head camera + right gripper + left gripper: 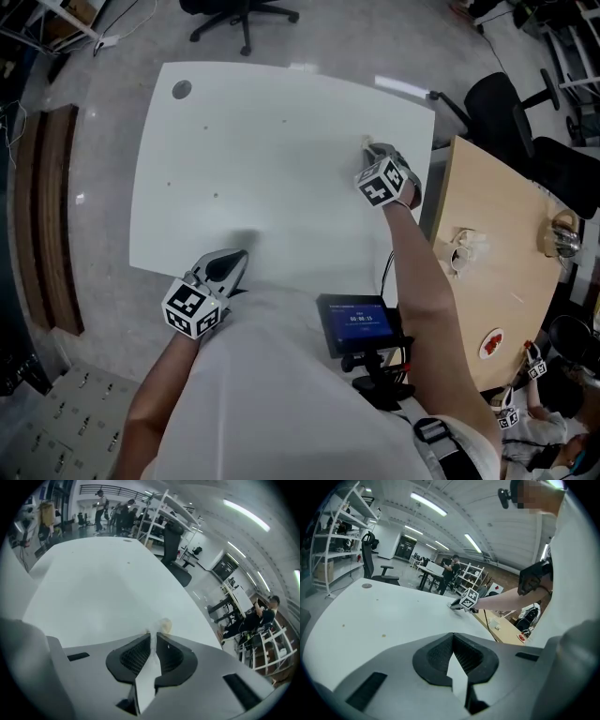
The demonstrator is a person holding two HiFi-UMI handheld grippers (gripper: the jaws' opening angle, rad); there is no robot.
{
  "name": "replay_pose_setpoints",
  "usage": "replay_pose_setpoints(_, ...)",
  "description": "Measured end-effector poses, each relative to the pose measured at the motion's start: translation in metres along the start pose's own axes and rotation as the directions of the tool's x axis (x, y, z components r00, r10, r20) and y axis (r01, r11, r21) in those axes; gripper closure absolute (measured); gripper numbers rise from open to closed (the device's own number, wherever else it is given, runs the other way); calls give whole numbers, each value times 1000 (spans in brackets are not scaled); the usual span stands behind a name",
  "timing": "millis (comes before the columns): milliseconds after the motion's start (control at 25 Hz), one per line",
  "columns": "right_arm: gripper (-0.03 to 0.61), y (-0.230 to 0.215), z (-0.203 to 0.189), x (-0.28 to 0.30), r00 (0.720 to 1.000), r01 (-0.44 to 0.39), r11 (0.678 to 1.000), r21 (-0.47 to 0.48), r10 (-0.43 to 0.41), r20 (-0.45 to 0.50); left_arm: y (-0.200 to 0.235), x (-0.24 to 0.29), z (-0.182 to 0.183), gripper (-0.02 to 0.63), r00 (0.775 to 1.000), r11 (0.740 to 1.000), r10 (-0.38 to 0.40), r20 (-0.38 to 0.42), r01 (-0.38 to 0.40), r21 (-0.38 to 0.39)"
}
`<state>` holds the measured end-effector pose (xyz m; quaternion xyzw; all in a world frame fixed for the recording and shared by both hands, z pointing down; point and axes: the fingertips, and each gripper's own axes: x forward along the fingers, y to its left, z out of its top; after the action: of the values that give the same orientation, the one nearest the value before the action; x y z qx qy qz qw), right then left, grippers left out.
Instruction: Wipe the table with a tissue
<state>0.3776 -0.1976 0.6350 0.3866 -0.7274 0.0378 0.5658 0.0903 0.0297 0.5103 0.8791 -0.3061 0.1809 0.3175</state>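
Note:
The white table (272, 169) fills the middle of the head view and carries a few small brown specks (216, 196). My right gripper (380, 157) is down on the table near its far right edge, shut on a small crumpled tissue (367, 143). In the right gripper view the tissue (164, 626) pokes out past the closed tips of the right gripper (153, 635), pressed to the tabletop. My left gripper (234, 259) hovers at the table's near edge, shut with nothing in it. In the left gripper view its jaws (453, 637) meet, and the right gripper (465, 603) shows far across the table.
A grey round cap (182, 90) sits in the table's far left corner. A wooden desk (497, 281) with small items stands just to the right. Office chairs (244, 14) (502, 103) stand beyond the table. A screen device (356, 323) hangs at the person's chest.

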Motion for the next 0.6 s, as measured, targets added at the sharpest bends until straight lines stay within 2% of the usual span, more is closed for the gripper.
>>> replay_pose_setpoints(120, 532, 13, 3, -2, 1000, -19, 997, -72, 19, -4, -5, 2, 0, 607, 1000, 1000, -10, -6, 10, 10)
replay_pose_setpoints(280, 532, 28, 7, -8, 999, -41, 996, -84, 43, 27, -7, 1, 0, 607, 1000, 1000, -11, -11, 11, 22)
replay_pose_setpoints(400, 532, 48, 12, -14, 995, -66, 986, -150, 76, 57, -9, -2, -1, 607, 1000, 999, -10, -12, 10, 32)
replay_pose_setpoints(480, 532, 67, 15, -21, 987, -116, 973, -201, 135, 87, -11, -3, -1, 607, 1000, 999, -11, -11, 11, 41)
replay_pose_setpoints(600, 531, 98, 19, -37, 958, -208, 959, -191, 239, 158, -16, -5, 0, 607, 1000, 999, -9, -4, 10, 52)
